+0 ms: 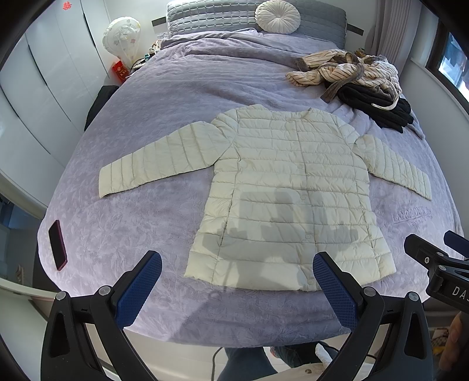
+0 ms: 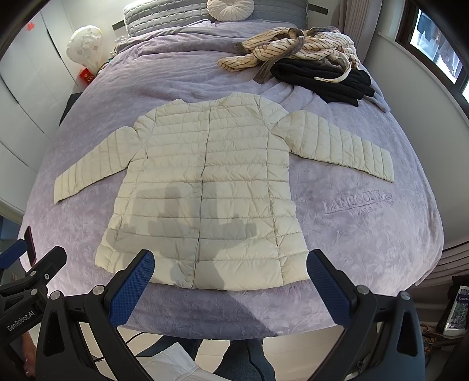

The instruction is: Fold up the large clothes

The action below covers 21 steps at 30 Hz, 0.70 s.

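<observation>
a cream quilted puffer jacket [image 1: 288, 199] is spread flat, sleeves out, on the plush lilac bed [image 1: 164, 123]. the left tongs [image 1: 237, 288] and right tongs [image 2: 230, 285] are held apart above its near hem, blue textured pads empty. crumpled striped and black clothes [image 2: 307, 64] are heaped far right.

A bed fills most of both views, covered by a lavender plush blanket [image 1: 181, 96] with a faint leafy pattern and an embossed logo [image 2: 357, 202] toward the right. Flat on its centre lies a cream quilted jacket [image 1: 287, 187], front up, buttoned, both sleeves spread outward and down. In the upper right of the frame sits a heap of clothes: a striped cream garment [image 1: 346, 70] on top of a black one [image 1: 378, 108]. At the lower left edge of the blanket rests a dark phone [image 1: 58, 245]. At the top, a grey quilted pillow [image 1: 217, 14] carries a round white cushion [image 1: 278, 15].
</observation>
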Tool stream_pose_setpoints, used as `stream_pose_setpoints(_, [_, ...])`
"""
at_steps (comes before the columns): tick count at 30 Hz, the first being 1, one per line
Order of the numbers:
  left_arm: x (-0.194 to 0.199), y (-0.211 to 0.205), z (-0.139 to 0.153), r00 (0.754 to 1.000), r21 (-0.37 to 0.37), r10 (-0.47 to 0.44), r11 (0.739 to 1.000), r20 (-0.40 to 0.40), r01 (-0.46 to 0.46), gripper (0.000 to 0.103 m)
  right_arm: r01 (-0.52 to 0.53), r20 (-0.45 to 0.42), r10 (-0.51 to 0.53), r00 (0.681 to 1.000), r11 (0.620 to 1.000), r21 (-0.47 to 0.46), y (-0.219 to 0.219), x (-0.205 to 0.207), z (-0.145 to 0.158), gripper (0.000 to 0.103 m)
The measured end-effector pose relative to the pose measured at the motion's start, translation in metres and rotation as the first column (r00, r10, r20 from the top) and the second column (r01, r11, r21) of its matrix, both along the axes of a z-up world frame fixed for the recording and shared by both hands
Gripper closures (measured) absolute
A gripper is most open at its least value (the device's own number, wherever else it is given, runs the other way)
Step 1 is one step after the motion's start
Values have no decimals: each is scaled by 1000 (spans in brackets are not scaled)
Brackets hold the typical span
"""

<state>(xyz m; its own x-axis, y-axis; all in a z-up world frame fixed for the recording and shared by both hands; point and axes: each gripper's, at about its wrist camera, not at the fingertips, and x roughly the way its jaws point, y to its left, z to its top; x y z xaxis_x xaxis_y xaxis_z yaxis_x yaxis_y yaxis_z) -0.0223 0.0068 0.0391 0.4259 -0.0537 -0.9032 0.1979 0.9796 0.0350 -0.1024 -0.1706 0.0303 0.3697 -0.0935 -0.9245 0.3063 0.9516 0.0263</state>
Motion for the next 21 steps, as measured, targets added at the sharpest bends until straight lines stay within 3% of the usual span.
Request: stream_pose_setpoints(21, [1, 2, -1, 1000, -1, 1, 1000, -2, -1, 0, -1, 0, 1, 1000, 1000, 1, 1, 0, 0, 0])
